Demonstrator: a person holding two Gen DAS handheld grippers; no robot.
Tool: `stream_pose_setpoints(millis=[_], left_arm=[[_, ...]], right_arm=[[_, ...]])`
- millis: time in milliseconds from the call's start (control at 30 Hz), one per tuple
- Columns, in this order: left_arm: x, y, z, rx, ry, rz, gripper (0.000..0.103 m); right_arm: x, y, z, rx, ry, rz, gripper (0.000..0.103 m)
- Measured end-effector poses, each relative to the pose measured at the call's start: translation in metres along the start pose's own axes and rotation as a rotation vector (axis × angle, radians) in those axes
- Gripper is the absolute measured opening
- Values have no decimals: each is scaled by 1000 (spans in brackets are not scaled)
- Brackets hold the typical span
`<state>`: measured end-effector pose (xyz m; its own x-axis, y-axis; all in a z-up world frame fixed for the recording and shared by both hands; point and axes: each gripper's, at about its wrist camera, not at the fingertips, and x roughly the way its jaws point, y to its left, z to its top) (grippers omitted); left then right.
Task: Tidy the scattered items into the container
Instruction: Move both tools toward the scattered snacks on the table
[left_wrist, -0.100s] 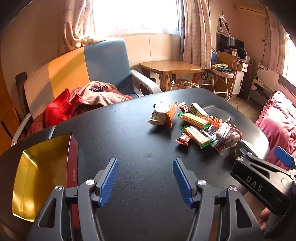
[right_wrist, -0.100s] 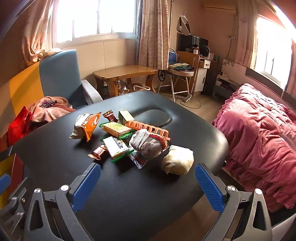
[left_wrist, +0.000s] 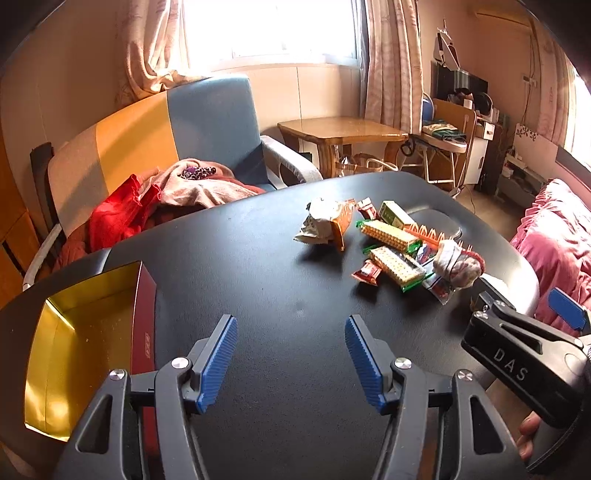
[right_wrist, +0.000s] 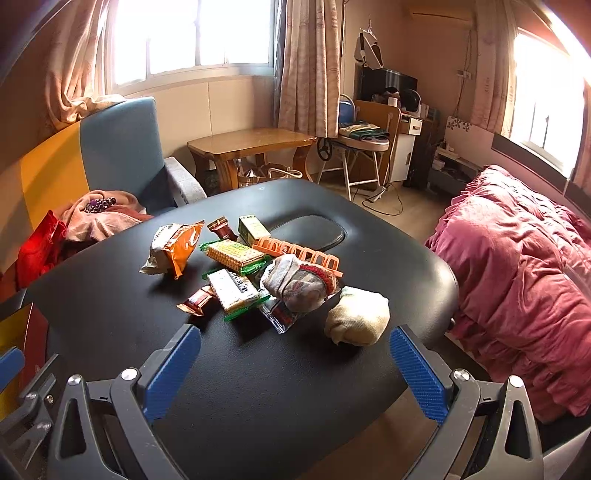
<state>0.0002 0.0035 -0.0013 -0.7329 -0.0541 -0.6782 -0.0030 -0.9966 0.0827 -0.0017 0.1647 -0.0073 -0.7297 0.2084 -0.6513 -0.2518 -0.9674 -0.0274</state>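
Both my tools, left tool (left_wrist: 290, 360) and right tool (right_wrist: 295, 371), stand apart and empty because the snacks (right_wrist: 236, 273) lie untouched, well apart from the box (left_wrist: 66, 354) on the desk (left_wrist: 258, 288).

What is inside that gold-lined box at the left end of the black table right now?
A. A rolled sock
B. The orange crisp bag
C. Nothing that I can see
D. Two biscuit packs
C. The left wrist view shows the box with only bare gold lining, while the sock, biscuit packs and crisp bag lie out on the table.
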Motion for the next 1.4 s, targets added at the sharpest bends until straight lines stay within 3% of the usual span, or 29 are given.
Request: stream_pose_setpoints(millis=[200,467,733,1000,1167,1333,1400], left_arm=[[10,7,-10,-12,43,-6,62],[23,3,-21,8,98,-31,62],[41,-8,-47,71,166,-78,62],[47,-5,-53,71,177,-148,62],[53,-3,-58,89,185,-128,62],[61,6,-64,63,220,-129,62],[60,11,-64,48,214,-127,62]], right_arm=[[5,5,-6,-36,8,-6,103],[11,-9,-19,-14,46,81,103],[24,-67,-25,106,69,248,103],[65,-125,-7,264,113,323,103],[94,-115,28,262,108,397,103],[133,-81,58,209,126,379,103],[140,-69,58,184,158,412,103]])
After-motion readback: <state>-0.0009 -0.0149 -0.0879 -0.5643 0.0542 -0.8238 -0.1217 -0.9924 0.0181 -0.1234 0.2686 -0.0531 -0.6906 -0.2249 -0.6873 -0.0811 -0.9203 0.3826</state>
